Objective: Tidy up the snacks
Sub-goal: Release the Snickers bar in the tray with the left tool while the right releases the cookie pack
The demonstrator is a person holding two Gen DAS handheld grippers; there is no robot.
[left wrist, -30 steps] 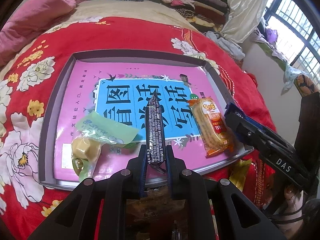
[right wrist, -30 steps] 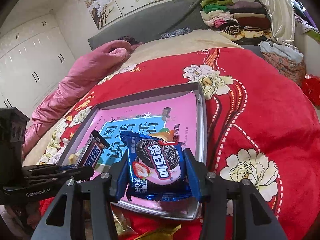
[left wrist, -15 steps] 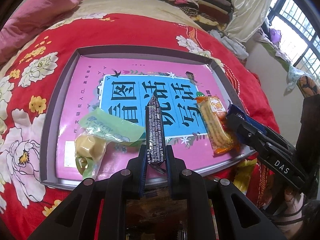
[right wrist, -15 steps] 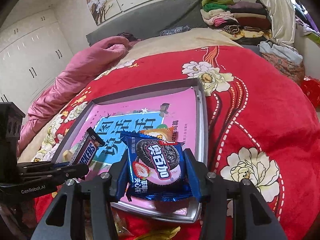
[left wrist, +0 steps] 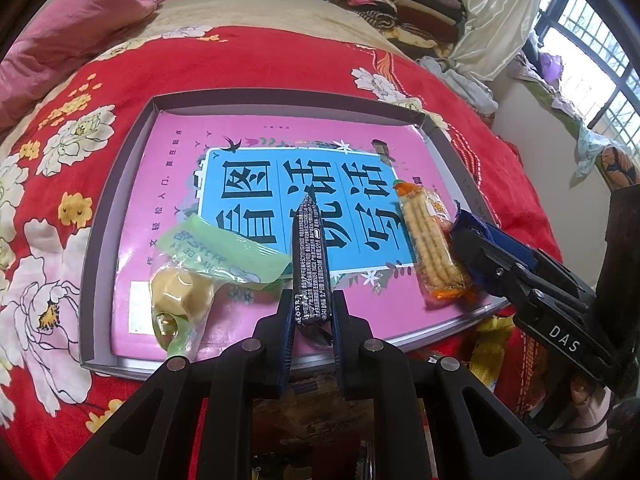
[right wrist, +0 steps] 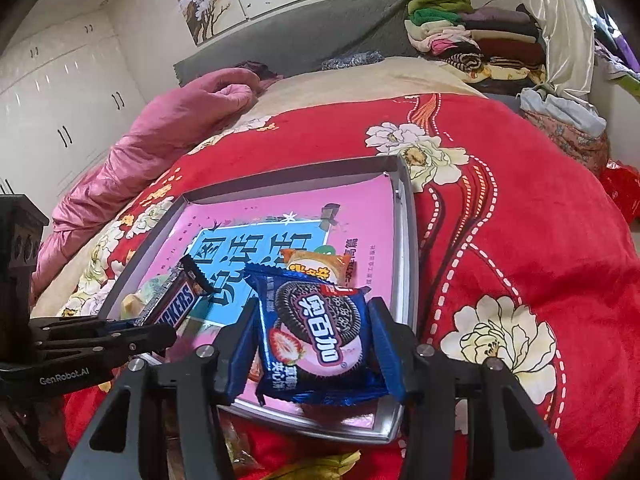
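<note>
Left gripper [left wrist: 311, 322] clamps the Snickers bar [left wrist: 310, 258] by its near end above the tray [left wrist: 102, 236]. Right gripper [right wrist: 312, 346], jaws just widening, loosely flanks the Oreo pack [right wrist: 316, 332] at the tray's near edge. Both are light, crinkly and slippery; the cookies likely crush, so a gentle hold across the width suits.

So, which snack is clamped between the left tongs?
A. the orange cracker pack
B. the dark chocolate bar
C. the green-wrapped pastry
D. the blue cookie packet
B: in the left wrist view the left tongs are shut on the dark chocolate bar, while the orange cracker pack and green-wrapped pastry lie in the tray.
</note>
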